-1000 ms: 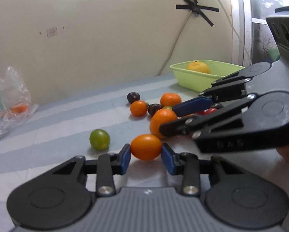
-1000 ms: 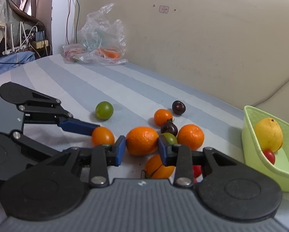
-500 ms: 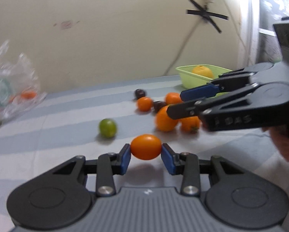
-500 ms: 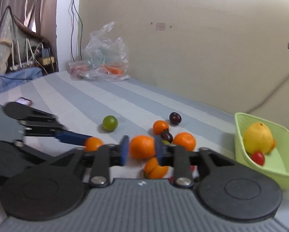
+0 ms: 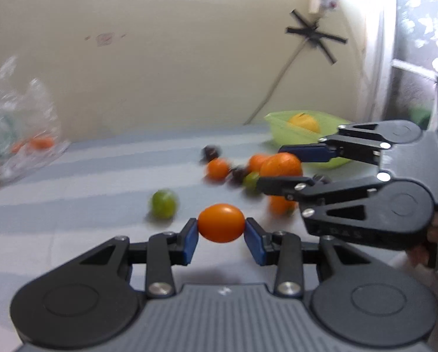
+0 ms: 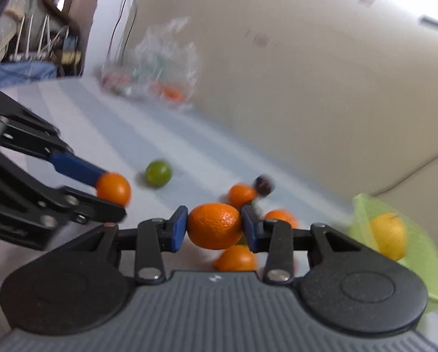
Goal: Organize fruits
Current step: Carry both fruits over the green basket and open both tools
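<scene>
Motion blur softens the loose fruit pile (image 5: 242, 173) on the striped tabletop (image 5: 72, 205). Only our right view shows the cluttered corner (image 6: 37, 44). Our left tongs (image 5: 220, 236) clamp a smooth orange tomato (image 5: 220, 223) above the tabletop; our right tongs (image 6: 214, 226), jaws opening, still press a dimpled orange (image 6: 214, 225). A lemon (image 6: 389, 236) sits in the green basket (image 6: 424, 264).

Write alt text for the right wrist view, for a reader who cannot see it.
The right gripper, jaws opening, has a dimpled orange between its blue pads above a striped cloth. To its left the left gripper holds a smaller smooth orange fruit. Beyond lie a green fruit, more oranges and a dark plum, with a green basket holding a yellow citrus at right.
</scene>
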A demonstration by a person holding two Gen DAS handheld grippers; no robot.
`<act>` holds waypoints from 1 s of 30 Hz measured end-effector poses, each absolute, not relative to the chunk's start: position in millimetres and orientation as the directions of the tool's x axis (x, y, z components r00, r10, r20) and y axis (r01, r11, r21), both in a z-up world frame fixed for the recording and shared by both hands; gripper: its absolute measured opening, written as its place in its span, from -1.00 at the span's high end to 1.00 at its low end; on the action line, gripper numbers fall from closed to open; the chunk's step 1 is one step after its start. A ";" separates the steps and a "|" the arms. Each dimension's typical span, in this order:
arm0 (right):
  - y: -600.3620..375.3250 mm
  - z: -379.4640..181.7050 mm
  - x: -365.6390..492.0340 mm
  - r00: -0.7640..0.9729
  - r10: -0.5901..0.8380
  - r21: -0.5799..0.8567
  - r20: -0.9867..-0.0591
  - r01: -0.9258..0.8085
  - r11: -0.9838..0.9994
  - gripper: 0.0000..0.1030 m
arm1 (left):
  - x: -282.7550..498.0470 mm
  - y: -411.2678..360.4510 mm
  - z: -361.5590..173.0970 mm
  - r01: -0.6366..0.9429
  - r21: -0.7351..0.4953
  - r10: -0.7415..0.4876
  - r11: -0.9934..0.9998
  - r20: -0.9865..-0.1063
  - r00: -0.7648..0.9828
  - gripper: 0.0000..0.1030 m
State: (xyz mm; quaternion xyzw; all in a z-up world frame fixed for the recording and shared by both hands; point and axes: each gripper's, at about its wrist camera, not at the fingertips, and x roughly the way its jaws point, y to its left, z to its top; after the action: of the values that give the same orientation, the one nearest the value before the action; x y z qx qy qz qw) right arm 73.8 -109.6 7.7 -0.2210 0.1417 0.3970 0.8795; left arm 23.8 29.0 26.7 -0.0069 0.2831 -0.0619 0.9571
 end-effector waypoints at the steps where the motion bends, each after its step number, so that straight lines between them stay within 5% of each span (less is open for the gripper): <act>1: -118.3 12.3 71.1 0.668 0.633 -0.282 -0.392 -0.742 0.609 0.18 | 28.9 23.0 31.8 0.134 -0.051 -0.141 0.990 -0.532 0.835 0.32; 10: -239.6 33.0 123.2 0.849 0.434 -0.124 -0.303 -0.486 0.865 0.17 | 135.9 -77.1 63.1 0.384 -0.027 -0.352 0.923 -0.465 0.813 0.32; 23: -305.3 14.1 206.1 0.883 0.326 0.103 -0.337 -0.310 0.945 0.05 | 211.3 -143.5 39.9 0.422 -0.058 -0.376 0.905 -0.573 0.729 0.21; 30: -316.9 14.7 196.5 0.902 0.335 0.156 -0.274 -0.302 0.941 -0.02 | 182.0 -122.1 55.7 0.384 -0.111 -0.381 0.916 -0.537 0.752 0.16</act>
State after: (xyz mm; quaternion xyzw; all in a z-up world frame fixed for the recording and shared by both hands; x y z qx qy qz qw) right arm 196.5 -316.9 14.7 0.0548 0.1501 0.1634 0.9735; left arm 182.0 -122.1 55.7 0.0030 0.2864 -0.2043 0.9361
